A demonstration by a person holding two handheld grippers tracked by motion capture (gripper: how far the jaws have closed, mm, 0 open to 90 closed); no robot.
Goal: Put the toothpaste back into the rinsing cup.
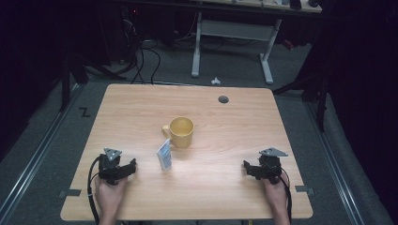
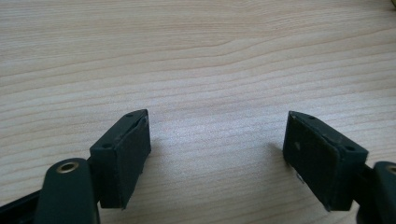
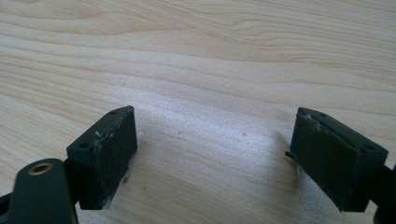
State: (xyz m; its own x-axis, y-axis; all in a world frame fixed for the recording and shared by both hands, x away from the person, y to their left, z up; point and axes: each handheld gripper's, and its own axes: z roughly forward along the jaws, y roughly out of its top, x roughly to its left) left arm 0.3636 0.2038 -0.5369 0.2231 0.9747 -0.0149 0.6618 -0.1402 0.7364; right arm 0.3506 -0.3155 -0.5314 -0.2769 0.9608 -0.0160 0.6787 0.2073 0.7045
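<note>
Where grippers rest: one mug [image 1: 181, 131], one packet [image 1: 164, 154]

No legible text — print on the small packet [image 1: 164, 153] too blurred.

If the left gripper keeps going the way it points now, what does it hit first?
Probably the small blue and white packet. The left gripper, jaws open on the table, points right toward the packet, with bare wood before it. Depth is hard to judge; it might pass just in front.

One yellow mug [image 1: 181, 131], one small packet [image 1: 164, 154], two tools, one table [image 1: 141, 108].
</note>
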